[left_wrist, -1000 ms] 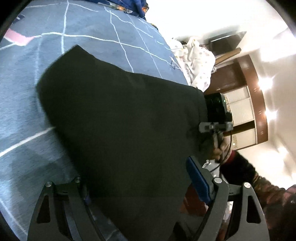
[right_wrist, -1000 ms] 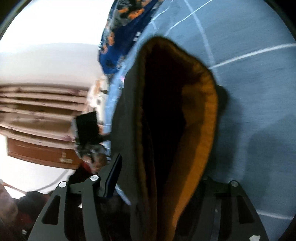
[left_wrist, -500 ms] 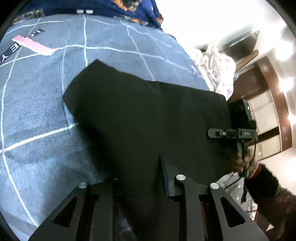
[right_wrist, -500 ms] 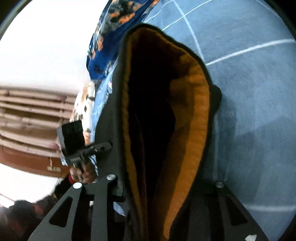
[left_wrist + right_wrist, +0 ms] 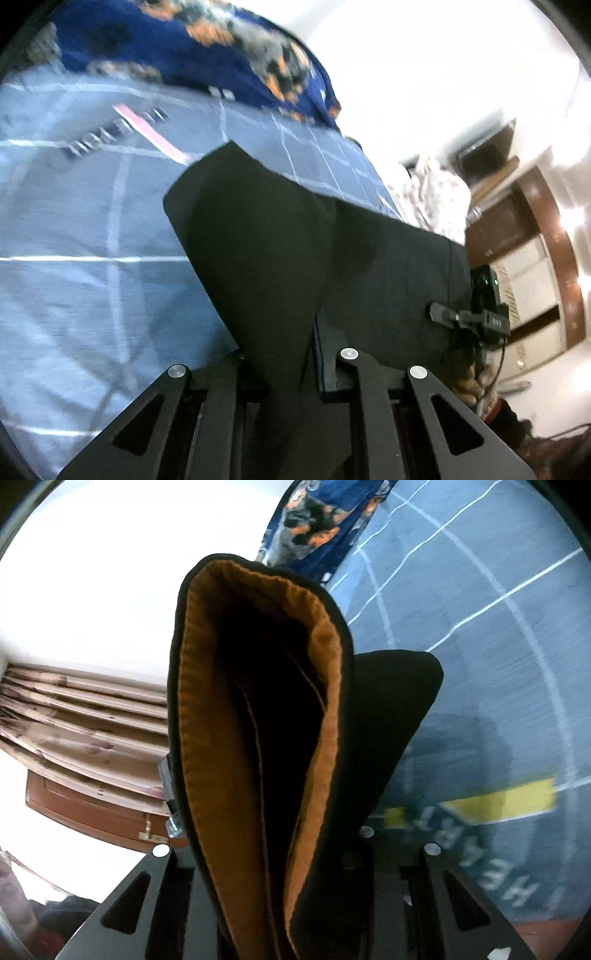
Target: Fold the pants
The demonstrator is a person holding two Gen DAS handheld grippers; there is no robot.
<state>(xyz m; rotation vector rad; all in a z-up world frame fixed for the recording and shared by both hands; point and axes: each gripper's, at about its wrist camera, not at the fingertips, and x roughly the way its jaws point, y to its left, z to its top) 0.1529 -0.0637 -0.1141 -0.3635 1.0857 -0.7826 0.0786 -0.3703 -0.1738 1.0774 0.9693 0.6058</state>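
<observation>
Jaws of both grippers, left gripper [image 5: 280, 363] and right gripper [image 5: 266, 853], have just been closing and are clamped on one pair of black pants [image 5: 295, 251], orange-lined at the waistband [image 5: 236, 709], raised above the blue bedsheet [image 5: 92, 221].

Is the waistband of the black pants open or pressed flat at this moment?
Open. The waistband gapes, and its orange lining rings a dark hollow, while the right tool pinches the pants lower down.
</observation>
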